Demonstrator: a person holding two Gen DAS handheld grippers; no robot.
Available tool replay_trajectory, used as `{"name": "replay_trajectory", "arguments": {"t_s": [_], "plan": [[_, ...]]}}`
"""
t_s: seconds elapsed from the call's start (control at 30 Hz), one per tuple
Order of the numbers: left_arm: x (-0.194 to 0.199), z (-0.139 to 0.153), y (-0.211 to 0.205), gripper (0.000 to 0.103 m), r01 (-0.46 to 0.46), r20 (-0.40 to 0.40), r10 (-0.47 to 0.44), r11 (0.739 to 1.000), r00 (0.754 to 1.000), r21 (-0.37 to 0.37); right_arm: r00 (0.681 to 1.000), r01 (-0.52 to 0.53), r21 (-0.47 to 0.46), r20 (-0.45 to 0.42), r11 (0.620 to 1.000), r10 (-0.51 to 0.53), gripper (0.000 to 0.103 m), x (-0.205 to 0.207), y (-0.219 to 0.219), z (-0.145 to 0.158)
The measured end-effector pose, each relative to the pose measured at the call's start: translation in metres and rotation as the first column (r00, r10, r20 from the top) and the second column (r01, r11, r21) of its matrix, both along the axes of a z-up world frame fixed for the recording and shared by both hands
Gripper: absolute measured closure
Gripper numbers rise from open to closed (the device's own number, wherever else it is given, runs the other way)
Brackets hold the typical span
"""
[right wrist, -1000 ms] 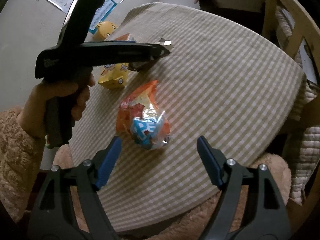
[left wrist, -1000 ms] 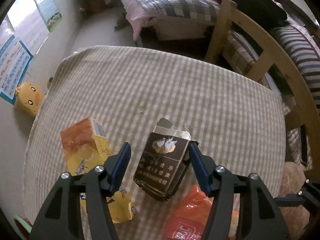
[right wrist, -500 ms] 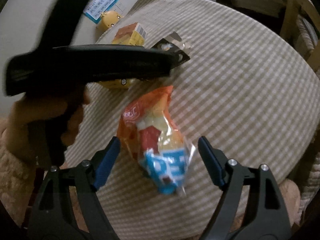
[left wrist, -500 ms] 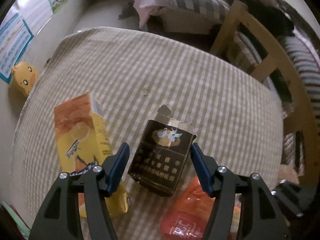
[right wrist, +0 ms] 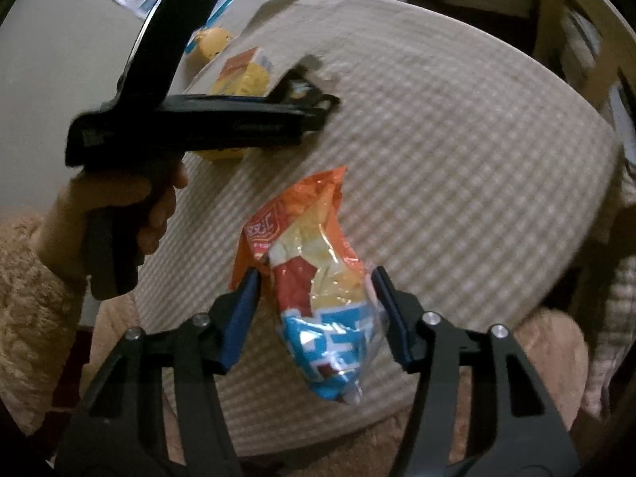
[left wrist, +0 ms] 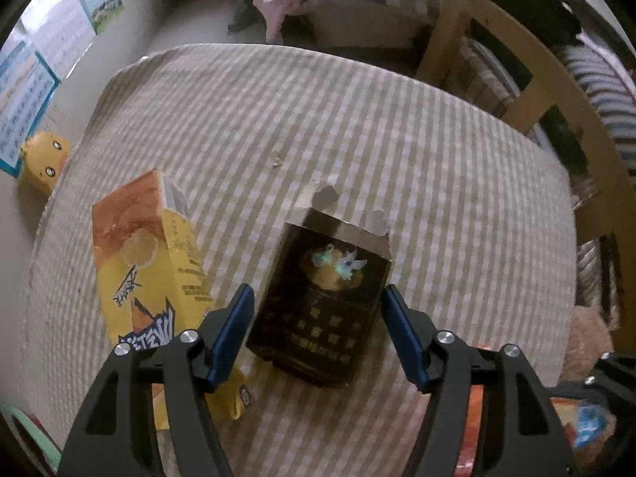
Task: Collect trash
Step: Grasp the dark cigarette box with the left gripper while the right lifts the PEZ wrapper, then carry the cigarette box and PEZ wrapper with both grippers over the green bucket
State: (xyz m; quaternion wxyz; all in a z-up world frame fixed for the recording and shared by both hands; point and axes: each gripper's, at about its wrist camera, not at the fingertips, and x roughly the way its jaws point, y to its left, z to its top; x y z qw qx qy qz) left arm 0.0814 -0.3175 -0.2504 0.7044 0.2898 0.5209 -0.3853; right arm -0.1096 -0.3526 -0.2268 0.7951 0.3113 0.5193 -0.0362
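Straddling a dark glossy cardboard box (left wrist: 324, 298) with a torn foil top, the left gripper (left wrist: 316, 328) has its fingers spread apart, pads beside the box's sides, perhaps just clear. At its nine o'clock lies a creased yellow-orange carton (left wrist: 145, 262) on the checked tablecloth (left wrist: 437, 183). The right gripper (right wrist: 314, 310) brackets a crinkly orange-and-blue snack bag (right wrist: 318, 278); whether it pinches is unclear.
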Motion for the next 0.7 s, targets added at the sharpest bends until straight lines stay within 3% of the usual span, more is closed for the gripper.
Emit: {"name": "replay_trajectory", "arguments": {"t_s": [0.07,0.37,0.7], "plan": [[-0.003,0.001,0.001,0.047,-0.016,0.012,0.016,1.000,1.000,-0.011,1.000,0.012,0.004,0.004,1.000,-0.012,0.047,-0.002,-0.005,0.002],[-0.025,0.040,0.042,0.051,-0.109,0.040,0.116,0.983,0.992,-0.151,0.999,-0.015,-0.049,0.028,0.999,0.016,0.047,0.008,0.010,0.011],[-0.054,0.131,0.117,0.051,-0.212,0.150,0.274,0.918,0.950,-0.336,0.996,-0.024,-0.135,0.085,0.991,0.035,0.047,0.019,0.025,0.040]]}}
